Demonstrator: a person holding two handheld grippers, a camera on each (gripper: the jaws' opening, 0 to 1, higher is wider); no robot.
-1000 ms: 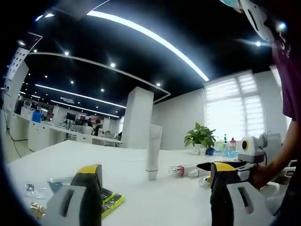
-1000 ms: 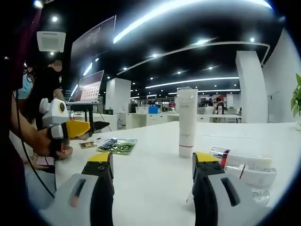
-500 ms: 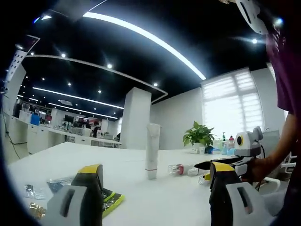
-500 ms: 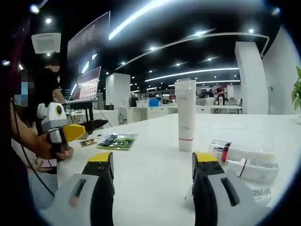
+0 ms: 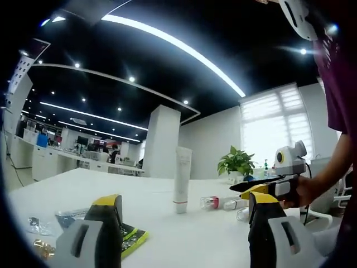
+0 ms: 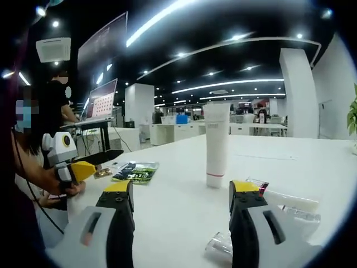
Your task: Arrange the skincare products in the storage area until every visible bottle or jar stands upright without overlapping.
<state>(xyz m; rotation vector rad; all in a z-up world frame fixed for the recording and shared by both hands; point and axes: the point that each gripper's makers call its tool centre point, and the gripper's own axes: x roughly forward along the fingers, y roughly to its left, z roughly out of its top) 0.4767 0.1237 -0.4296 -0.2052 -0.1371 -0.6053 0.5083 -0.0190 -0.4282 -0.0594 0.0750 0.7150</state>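
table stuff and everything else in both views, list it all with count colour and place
tube: 1, white with a red band near its base, upright mid-table
lying bottles: at least 2, clear or white, one with a red collar, on their sides right of the tube
green packet: 1, green and black, flat on the table's left side
small wrapped items: a few, silvery and gold, near the packet
table: 1, white
potted plant: 1, green, far end by the window
left tongs: yellow-tipped, open, empty
right tongs: yellow-tipped, open, empty
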